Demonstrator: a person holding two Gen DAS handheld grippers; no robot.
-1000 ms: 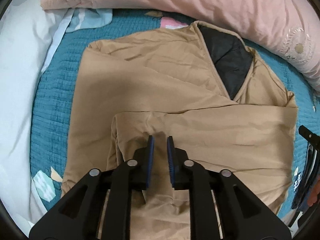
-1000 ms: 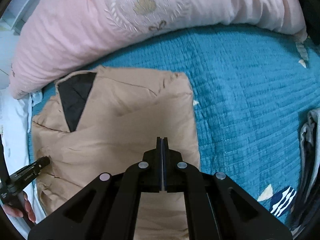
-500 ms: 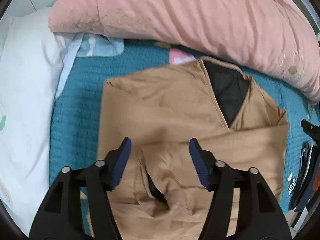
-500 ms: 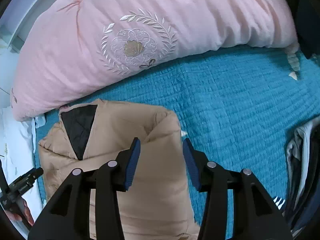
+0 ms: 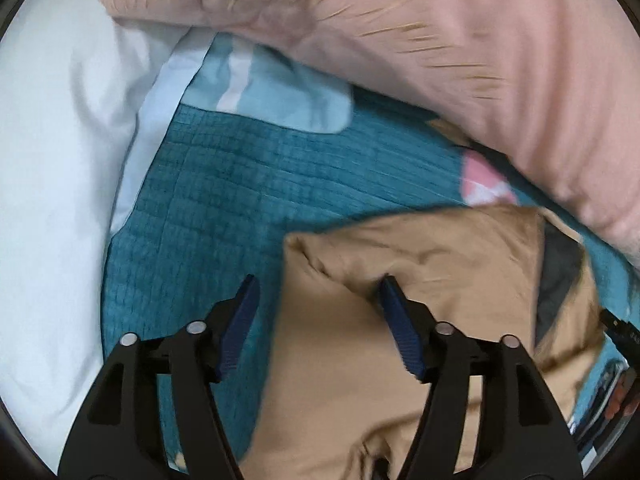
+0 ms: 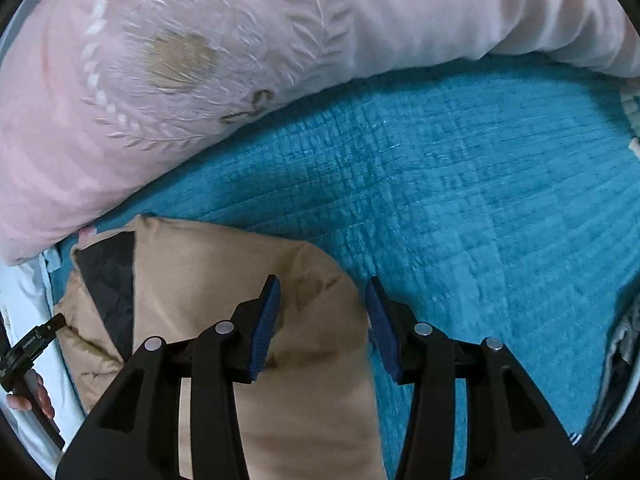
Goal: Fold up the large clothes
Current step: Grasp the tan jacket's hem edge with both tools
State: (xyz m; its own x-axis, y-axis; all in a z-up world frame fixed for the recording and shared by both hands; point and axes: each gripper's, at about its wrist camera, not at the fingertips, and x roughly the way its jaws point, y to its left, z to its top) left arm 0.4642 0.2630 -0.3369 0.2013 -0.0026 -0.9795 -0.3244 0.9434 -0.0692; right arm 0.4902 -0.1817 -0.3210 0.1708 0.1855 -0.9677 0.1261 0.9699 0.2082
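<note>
A tan padded jacket [image 5: 420,320] with a black quilted lining [image 5: 560,280] lies partly folded on a teal bedspread [image 5: 240,184]. My left gripper [image 5: 318,280] is open and empty, its jaws on either side of the jacket's upper left corner. My right gripper [image 6: 322,282] is open and empty over the jacket's [image 6: 208,272] upper right corner. The lining [image 6: 108,276] shows at the left of the right wrist view. The jacket's lower part is hidden by both grippers.
A pink duvet [image 6: 200,60] lies along the back of the bed, close to the jacket's collar. A white pillow [image 5: 52,200] lies at the left. Dark clothes [image 6: 624,344] are piled at the right edge. The left gripper's tip [image 6: 40,336] shows at the far left.
Both grippers let go of the jacket and opened wide. Both then moved toward the jacket's top corners, the left one to the left and the right one to the right.
</note>
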